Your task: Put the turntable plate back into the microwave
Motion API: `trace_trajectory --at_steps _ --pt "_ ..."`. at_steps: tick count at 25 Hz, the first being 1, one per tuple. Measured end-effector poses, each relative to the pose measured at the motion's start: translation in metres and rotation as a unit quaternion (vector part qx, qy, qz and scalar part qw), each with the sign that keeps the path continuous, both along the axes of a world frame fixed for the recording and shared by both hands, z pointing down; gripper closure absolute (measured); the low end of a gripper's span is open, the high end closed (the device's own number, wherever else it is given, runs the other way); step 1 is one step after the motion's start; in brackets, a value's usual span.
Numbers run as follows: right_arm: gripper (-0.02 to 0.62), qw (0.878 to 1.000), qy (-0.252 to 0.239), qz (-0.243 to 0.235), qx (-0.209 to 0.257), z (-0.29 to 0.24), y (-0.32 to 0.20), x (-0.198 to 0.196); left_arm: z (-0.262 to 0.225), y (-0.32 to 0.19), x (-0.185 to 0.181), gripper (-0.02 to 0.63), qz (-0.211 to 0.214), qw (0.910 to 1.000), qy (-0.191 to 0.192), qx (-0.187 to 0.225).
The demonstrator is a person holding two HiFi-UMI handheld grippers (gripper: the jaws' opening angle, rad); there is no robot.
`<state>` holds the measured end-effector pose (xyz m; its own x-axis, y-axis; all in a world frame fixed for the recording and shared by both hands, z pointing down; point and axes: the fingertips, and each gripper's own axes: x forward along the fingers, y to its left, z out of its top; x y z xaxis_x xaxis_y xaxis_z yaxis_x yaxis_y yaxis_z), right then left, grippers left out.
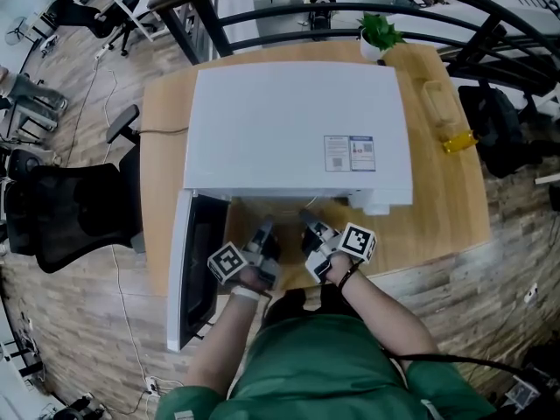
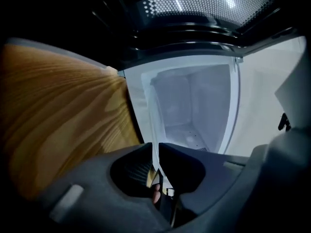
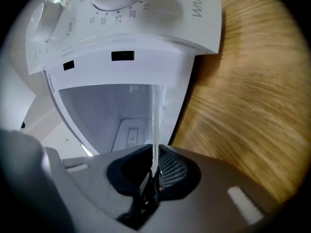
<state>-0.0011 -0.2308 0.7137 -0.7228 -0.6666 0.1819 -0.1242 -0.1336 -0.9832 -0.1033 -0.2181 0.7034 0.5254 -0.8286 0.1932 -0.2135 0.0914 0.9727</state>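
Turntable plate (image 3: 154, 115): a clear glass disc. Each gripper view shows it edge-on, as a thin pale strip running between the jaws. It is held just in front of the microwave's open mouth and is not yet inside.
Left gripper (image 2: 155, 150): the jaws are drawn in to a narrow gap and pinch the plate's rim. Nothing else is in its grasp.
Right gripper (image 3: 155, 152): the jaws are likewise closed to a sliver on the rim, on the side across from the left gripper.
Handling (judged): glass of this kind is likely stiff, fairly heavy for its thickness, smooth enough to slip between the pads, and prone to chip or shatter if dropped or knocked on the frame.
Hold (judged): two grips on opposite parts of the rim suit it, since they share the weight and keep the disc from tipping.
Table (image 1: 437, 226): light wood. It carries the microwave and shows bare to the right of the grippers.
Door (image 1: 188, 269): swung fully open at the left of the head view.
Cavity (image 3: 124, 108): a pale, empty-looking chamber straight ahead of both grippers. Its floor fittings are too dim to make out.
Microwave (image 1: 297, 129): a white box with its control dials beside the opening.
Potted plant (image 1: 379, 31): stands at the table's far edge.
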Motion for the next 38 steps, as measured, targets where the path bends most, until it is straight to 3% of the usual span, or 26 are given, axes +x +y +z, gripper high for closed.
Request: trace_trajectory --at_steps 2,4,7,13,27,38 --pt "0.549 1.0 0.013 -0.007 0.016 -0.002 -0.001 -0.002 0.0 -0.007 0.0 0.558 -0.003 1.0 -0.001 -0.001" --pt "0.493 0.999 0.024 -0.022 0.025 -0.006 0.002 -0.009 -0.002 -0.013 -0.002 0.56 -0.013 0.9999 0.007 0.001" --pt "0.488 0.999 0.036 -0.027 0.023 -0.012 0.005 -0.015 0.001 -0.02 -0.003 0.561 -0.016 0.9999 -0.001 -0.005" --pt "0.538 0.997 0.073 -0.003 0.012 -0.009 -0.009 -0.008 0.001 -0.032 -0.002 0.56 -0.016 0.9999 -0.004 -0.003" --pt "0.543 0.99 0.143 -0.002 0.003 -0.008 -0.03 -0.012 0.002 -0.049 -0.006 0.56 -0.015 0.9997 -0.017 -0.01" --pt "0.565 0.992 0.125 0.019 -0.027 -0.008 -0.035 -0.004 -0.004 -0.043 -0.003 0.56 -0.013 0.9997 -0.015 -0.012"
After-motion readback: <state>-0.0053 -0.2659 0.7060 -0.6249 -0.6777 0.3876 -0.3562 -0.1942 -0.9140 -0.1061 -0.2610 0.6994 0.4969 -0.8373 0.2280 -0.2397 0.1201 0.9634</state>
